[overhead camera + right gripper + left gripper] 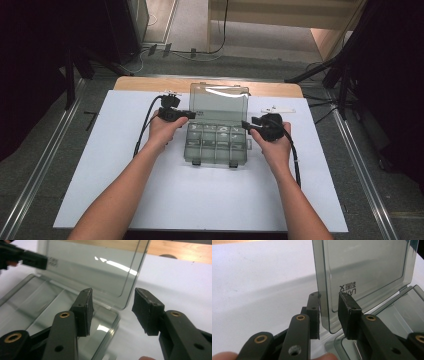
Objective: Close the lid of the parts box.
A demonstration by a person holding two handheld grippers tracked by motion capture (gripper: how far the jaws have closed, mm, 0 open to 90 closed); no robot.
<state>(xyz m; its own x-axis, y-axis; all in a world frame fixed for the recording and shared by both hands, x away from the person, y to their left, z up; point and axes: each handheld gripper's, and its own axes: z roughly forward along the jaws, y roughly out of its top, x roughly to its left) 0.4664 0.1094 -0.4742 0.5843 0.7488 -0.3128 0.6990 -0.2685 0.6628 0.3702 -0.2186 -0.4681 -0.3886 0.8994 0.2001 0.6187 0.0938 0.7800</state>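
Now the box (pixel 216 142) sits mid-table, lid (pixel 219 102) upright. Left gripper (pixel 329 312) straddles the lid's edge; we cannot tell if its pads press. Right gripper (pixel 113 311) stands released just off the lid's other side. We judge: keep 1 steady hold, swing the lid slowly

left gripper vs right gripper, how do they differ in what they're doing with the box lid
The left gripper has its jaws on either side of the lid's edge, one pad each side; the right gripper stands open beside the lid's corner, nothing between its pads. Both have black jaws and flank the open organiser box.
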